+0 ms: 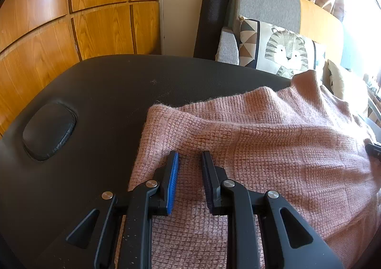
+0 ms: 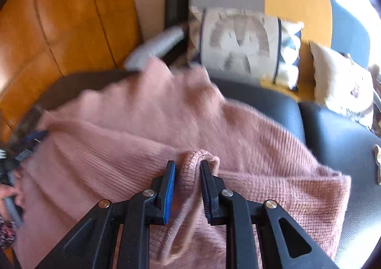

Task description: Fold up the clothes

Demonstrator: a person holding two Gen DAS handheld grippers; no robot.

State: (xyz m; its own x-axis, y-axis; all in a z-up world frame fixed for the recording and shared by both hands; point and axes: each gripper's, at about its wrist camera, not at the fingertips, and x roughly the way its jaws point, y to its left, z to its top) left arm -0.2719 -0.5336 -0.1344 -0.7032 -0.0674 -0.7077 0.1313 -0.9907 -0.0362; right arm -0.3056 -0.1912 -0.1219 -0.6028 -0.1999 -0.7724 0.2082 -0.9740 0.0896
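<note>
Right wrist view: a bunched fold of the pink knitted sweater [image 2: 190,173] is clamped by the right gripper [image 2: 188,166], the left gripper [image 1: 190,157] is likewise closed on its near-left edge, and the garment is spread across the black padded table [image 1: 95,92].

text: none legible | labels: none | numbers: none

The left gripper [image 1: 190,157] rests on a pink knitted sweater [image 1: 262,150] near its left edge, jaws slightly apart. The sweater lies across the black padded table [image 1: 107,92], whose left end stays bare.
</note>
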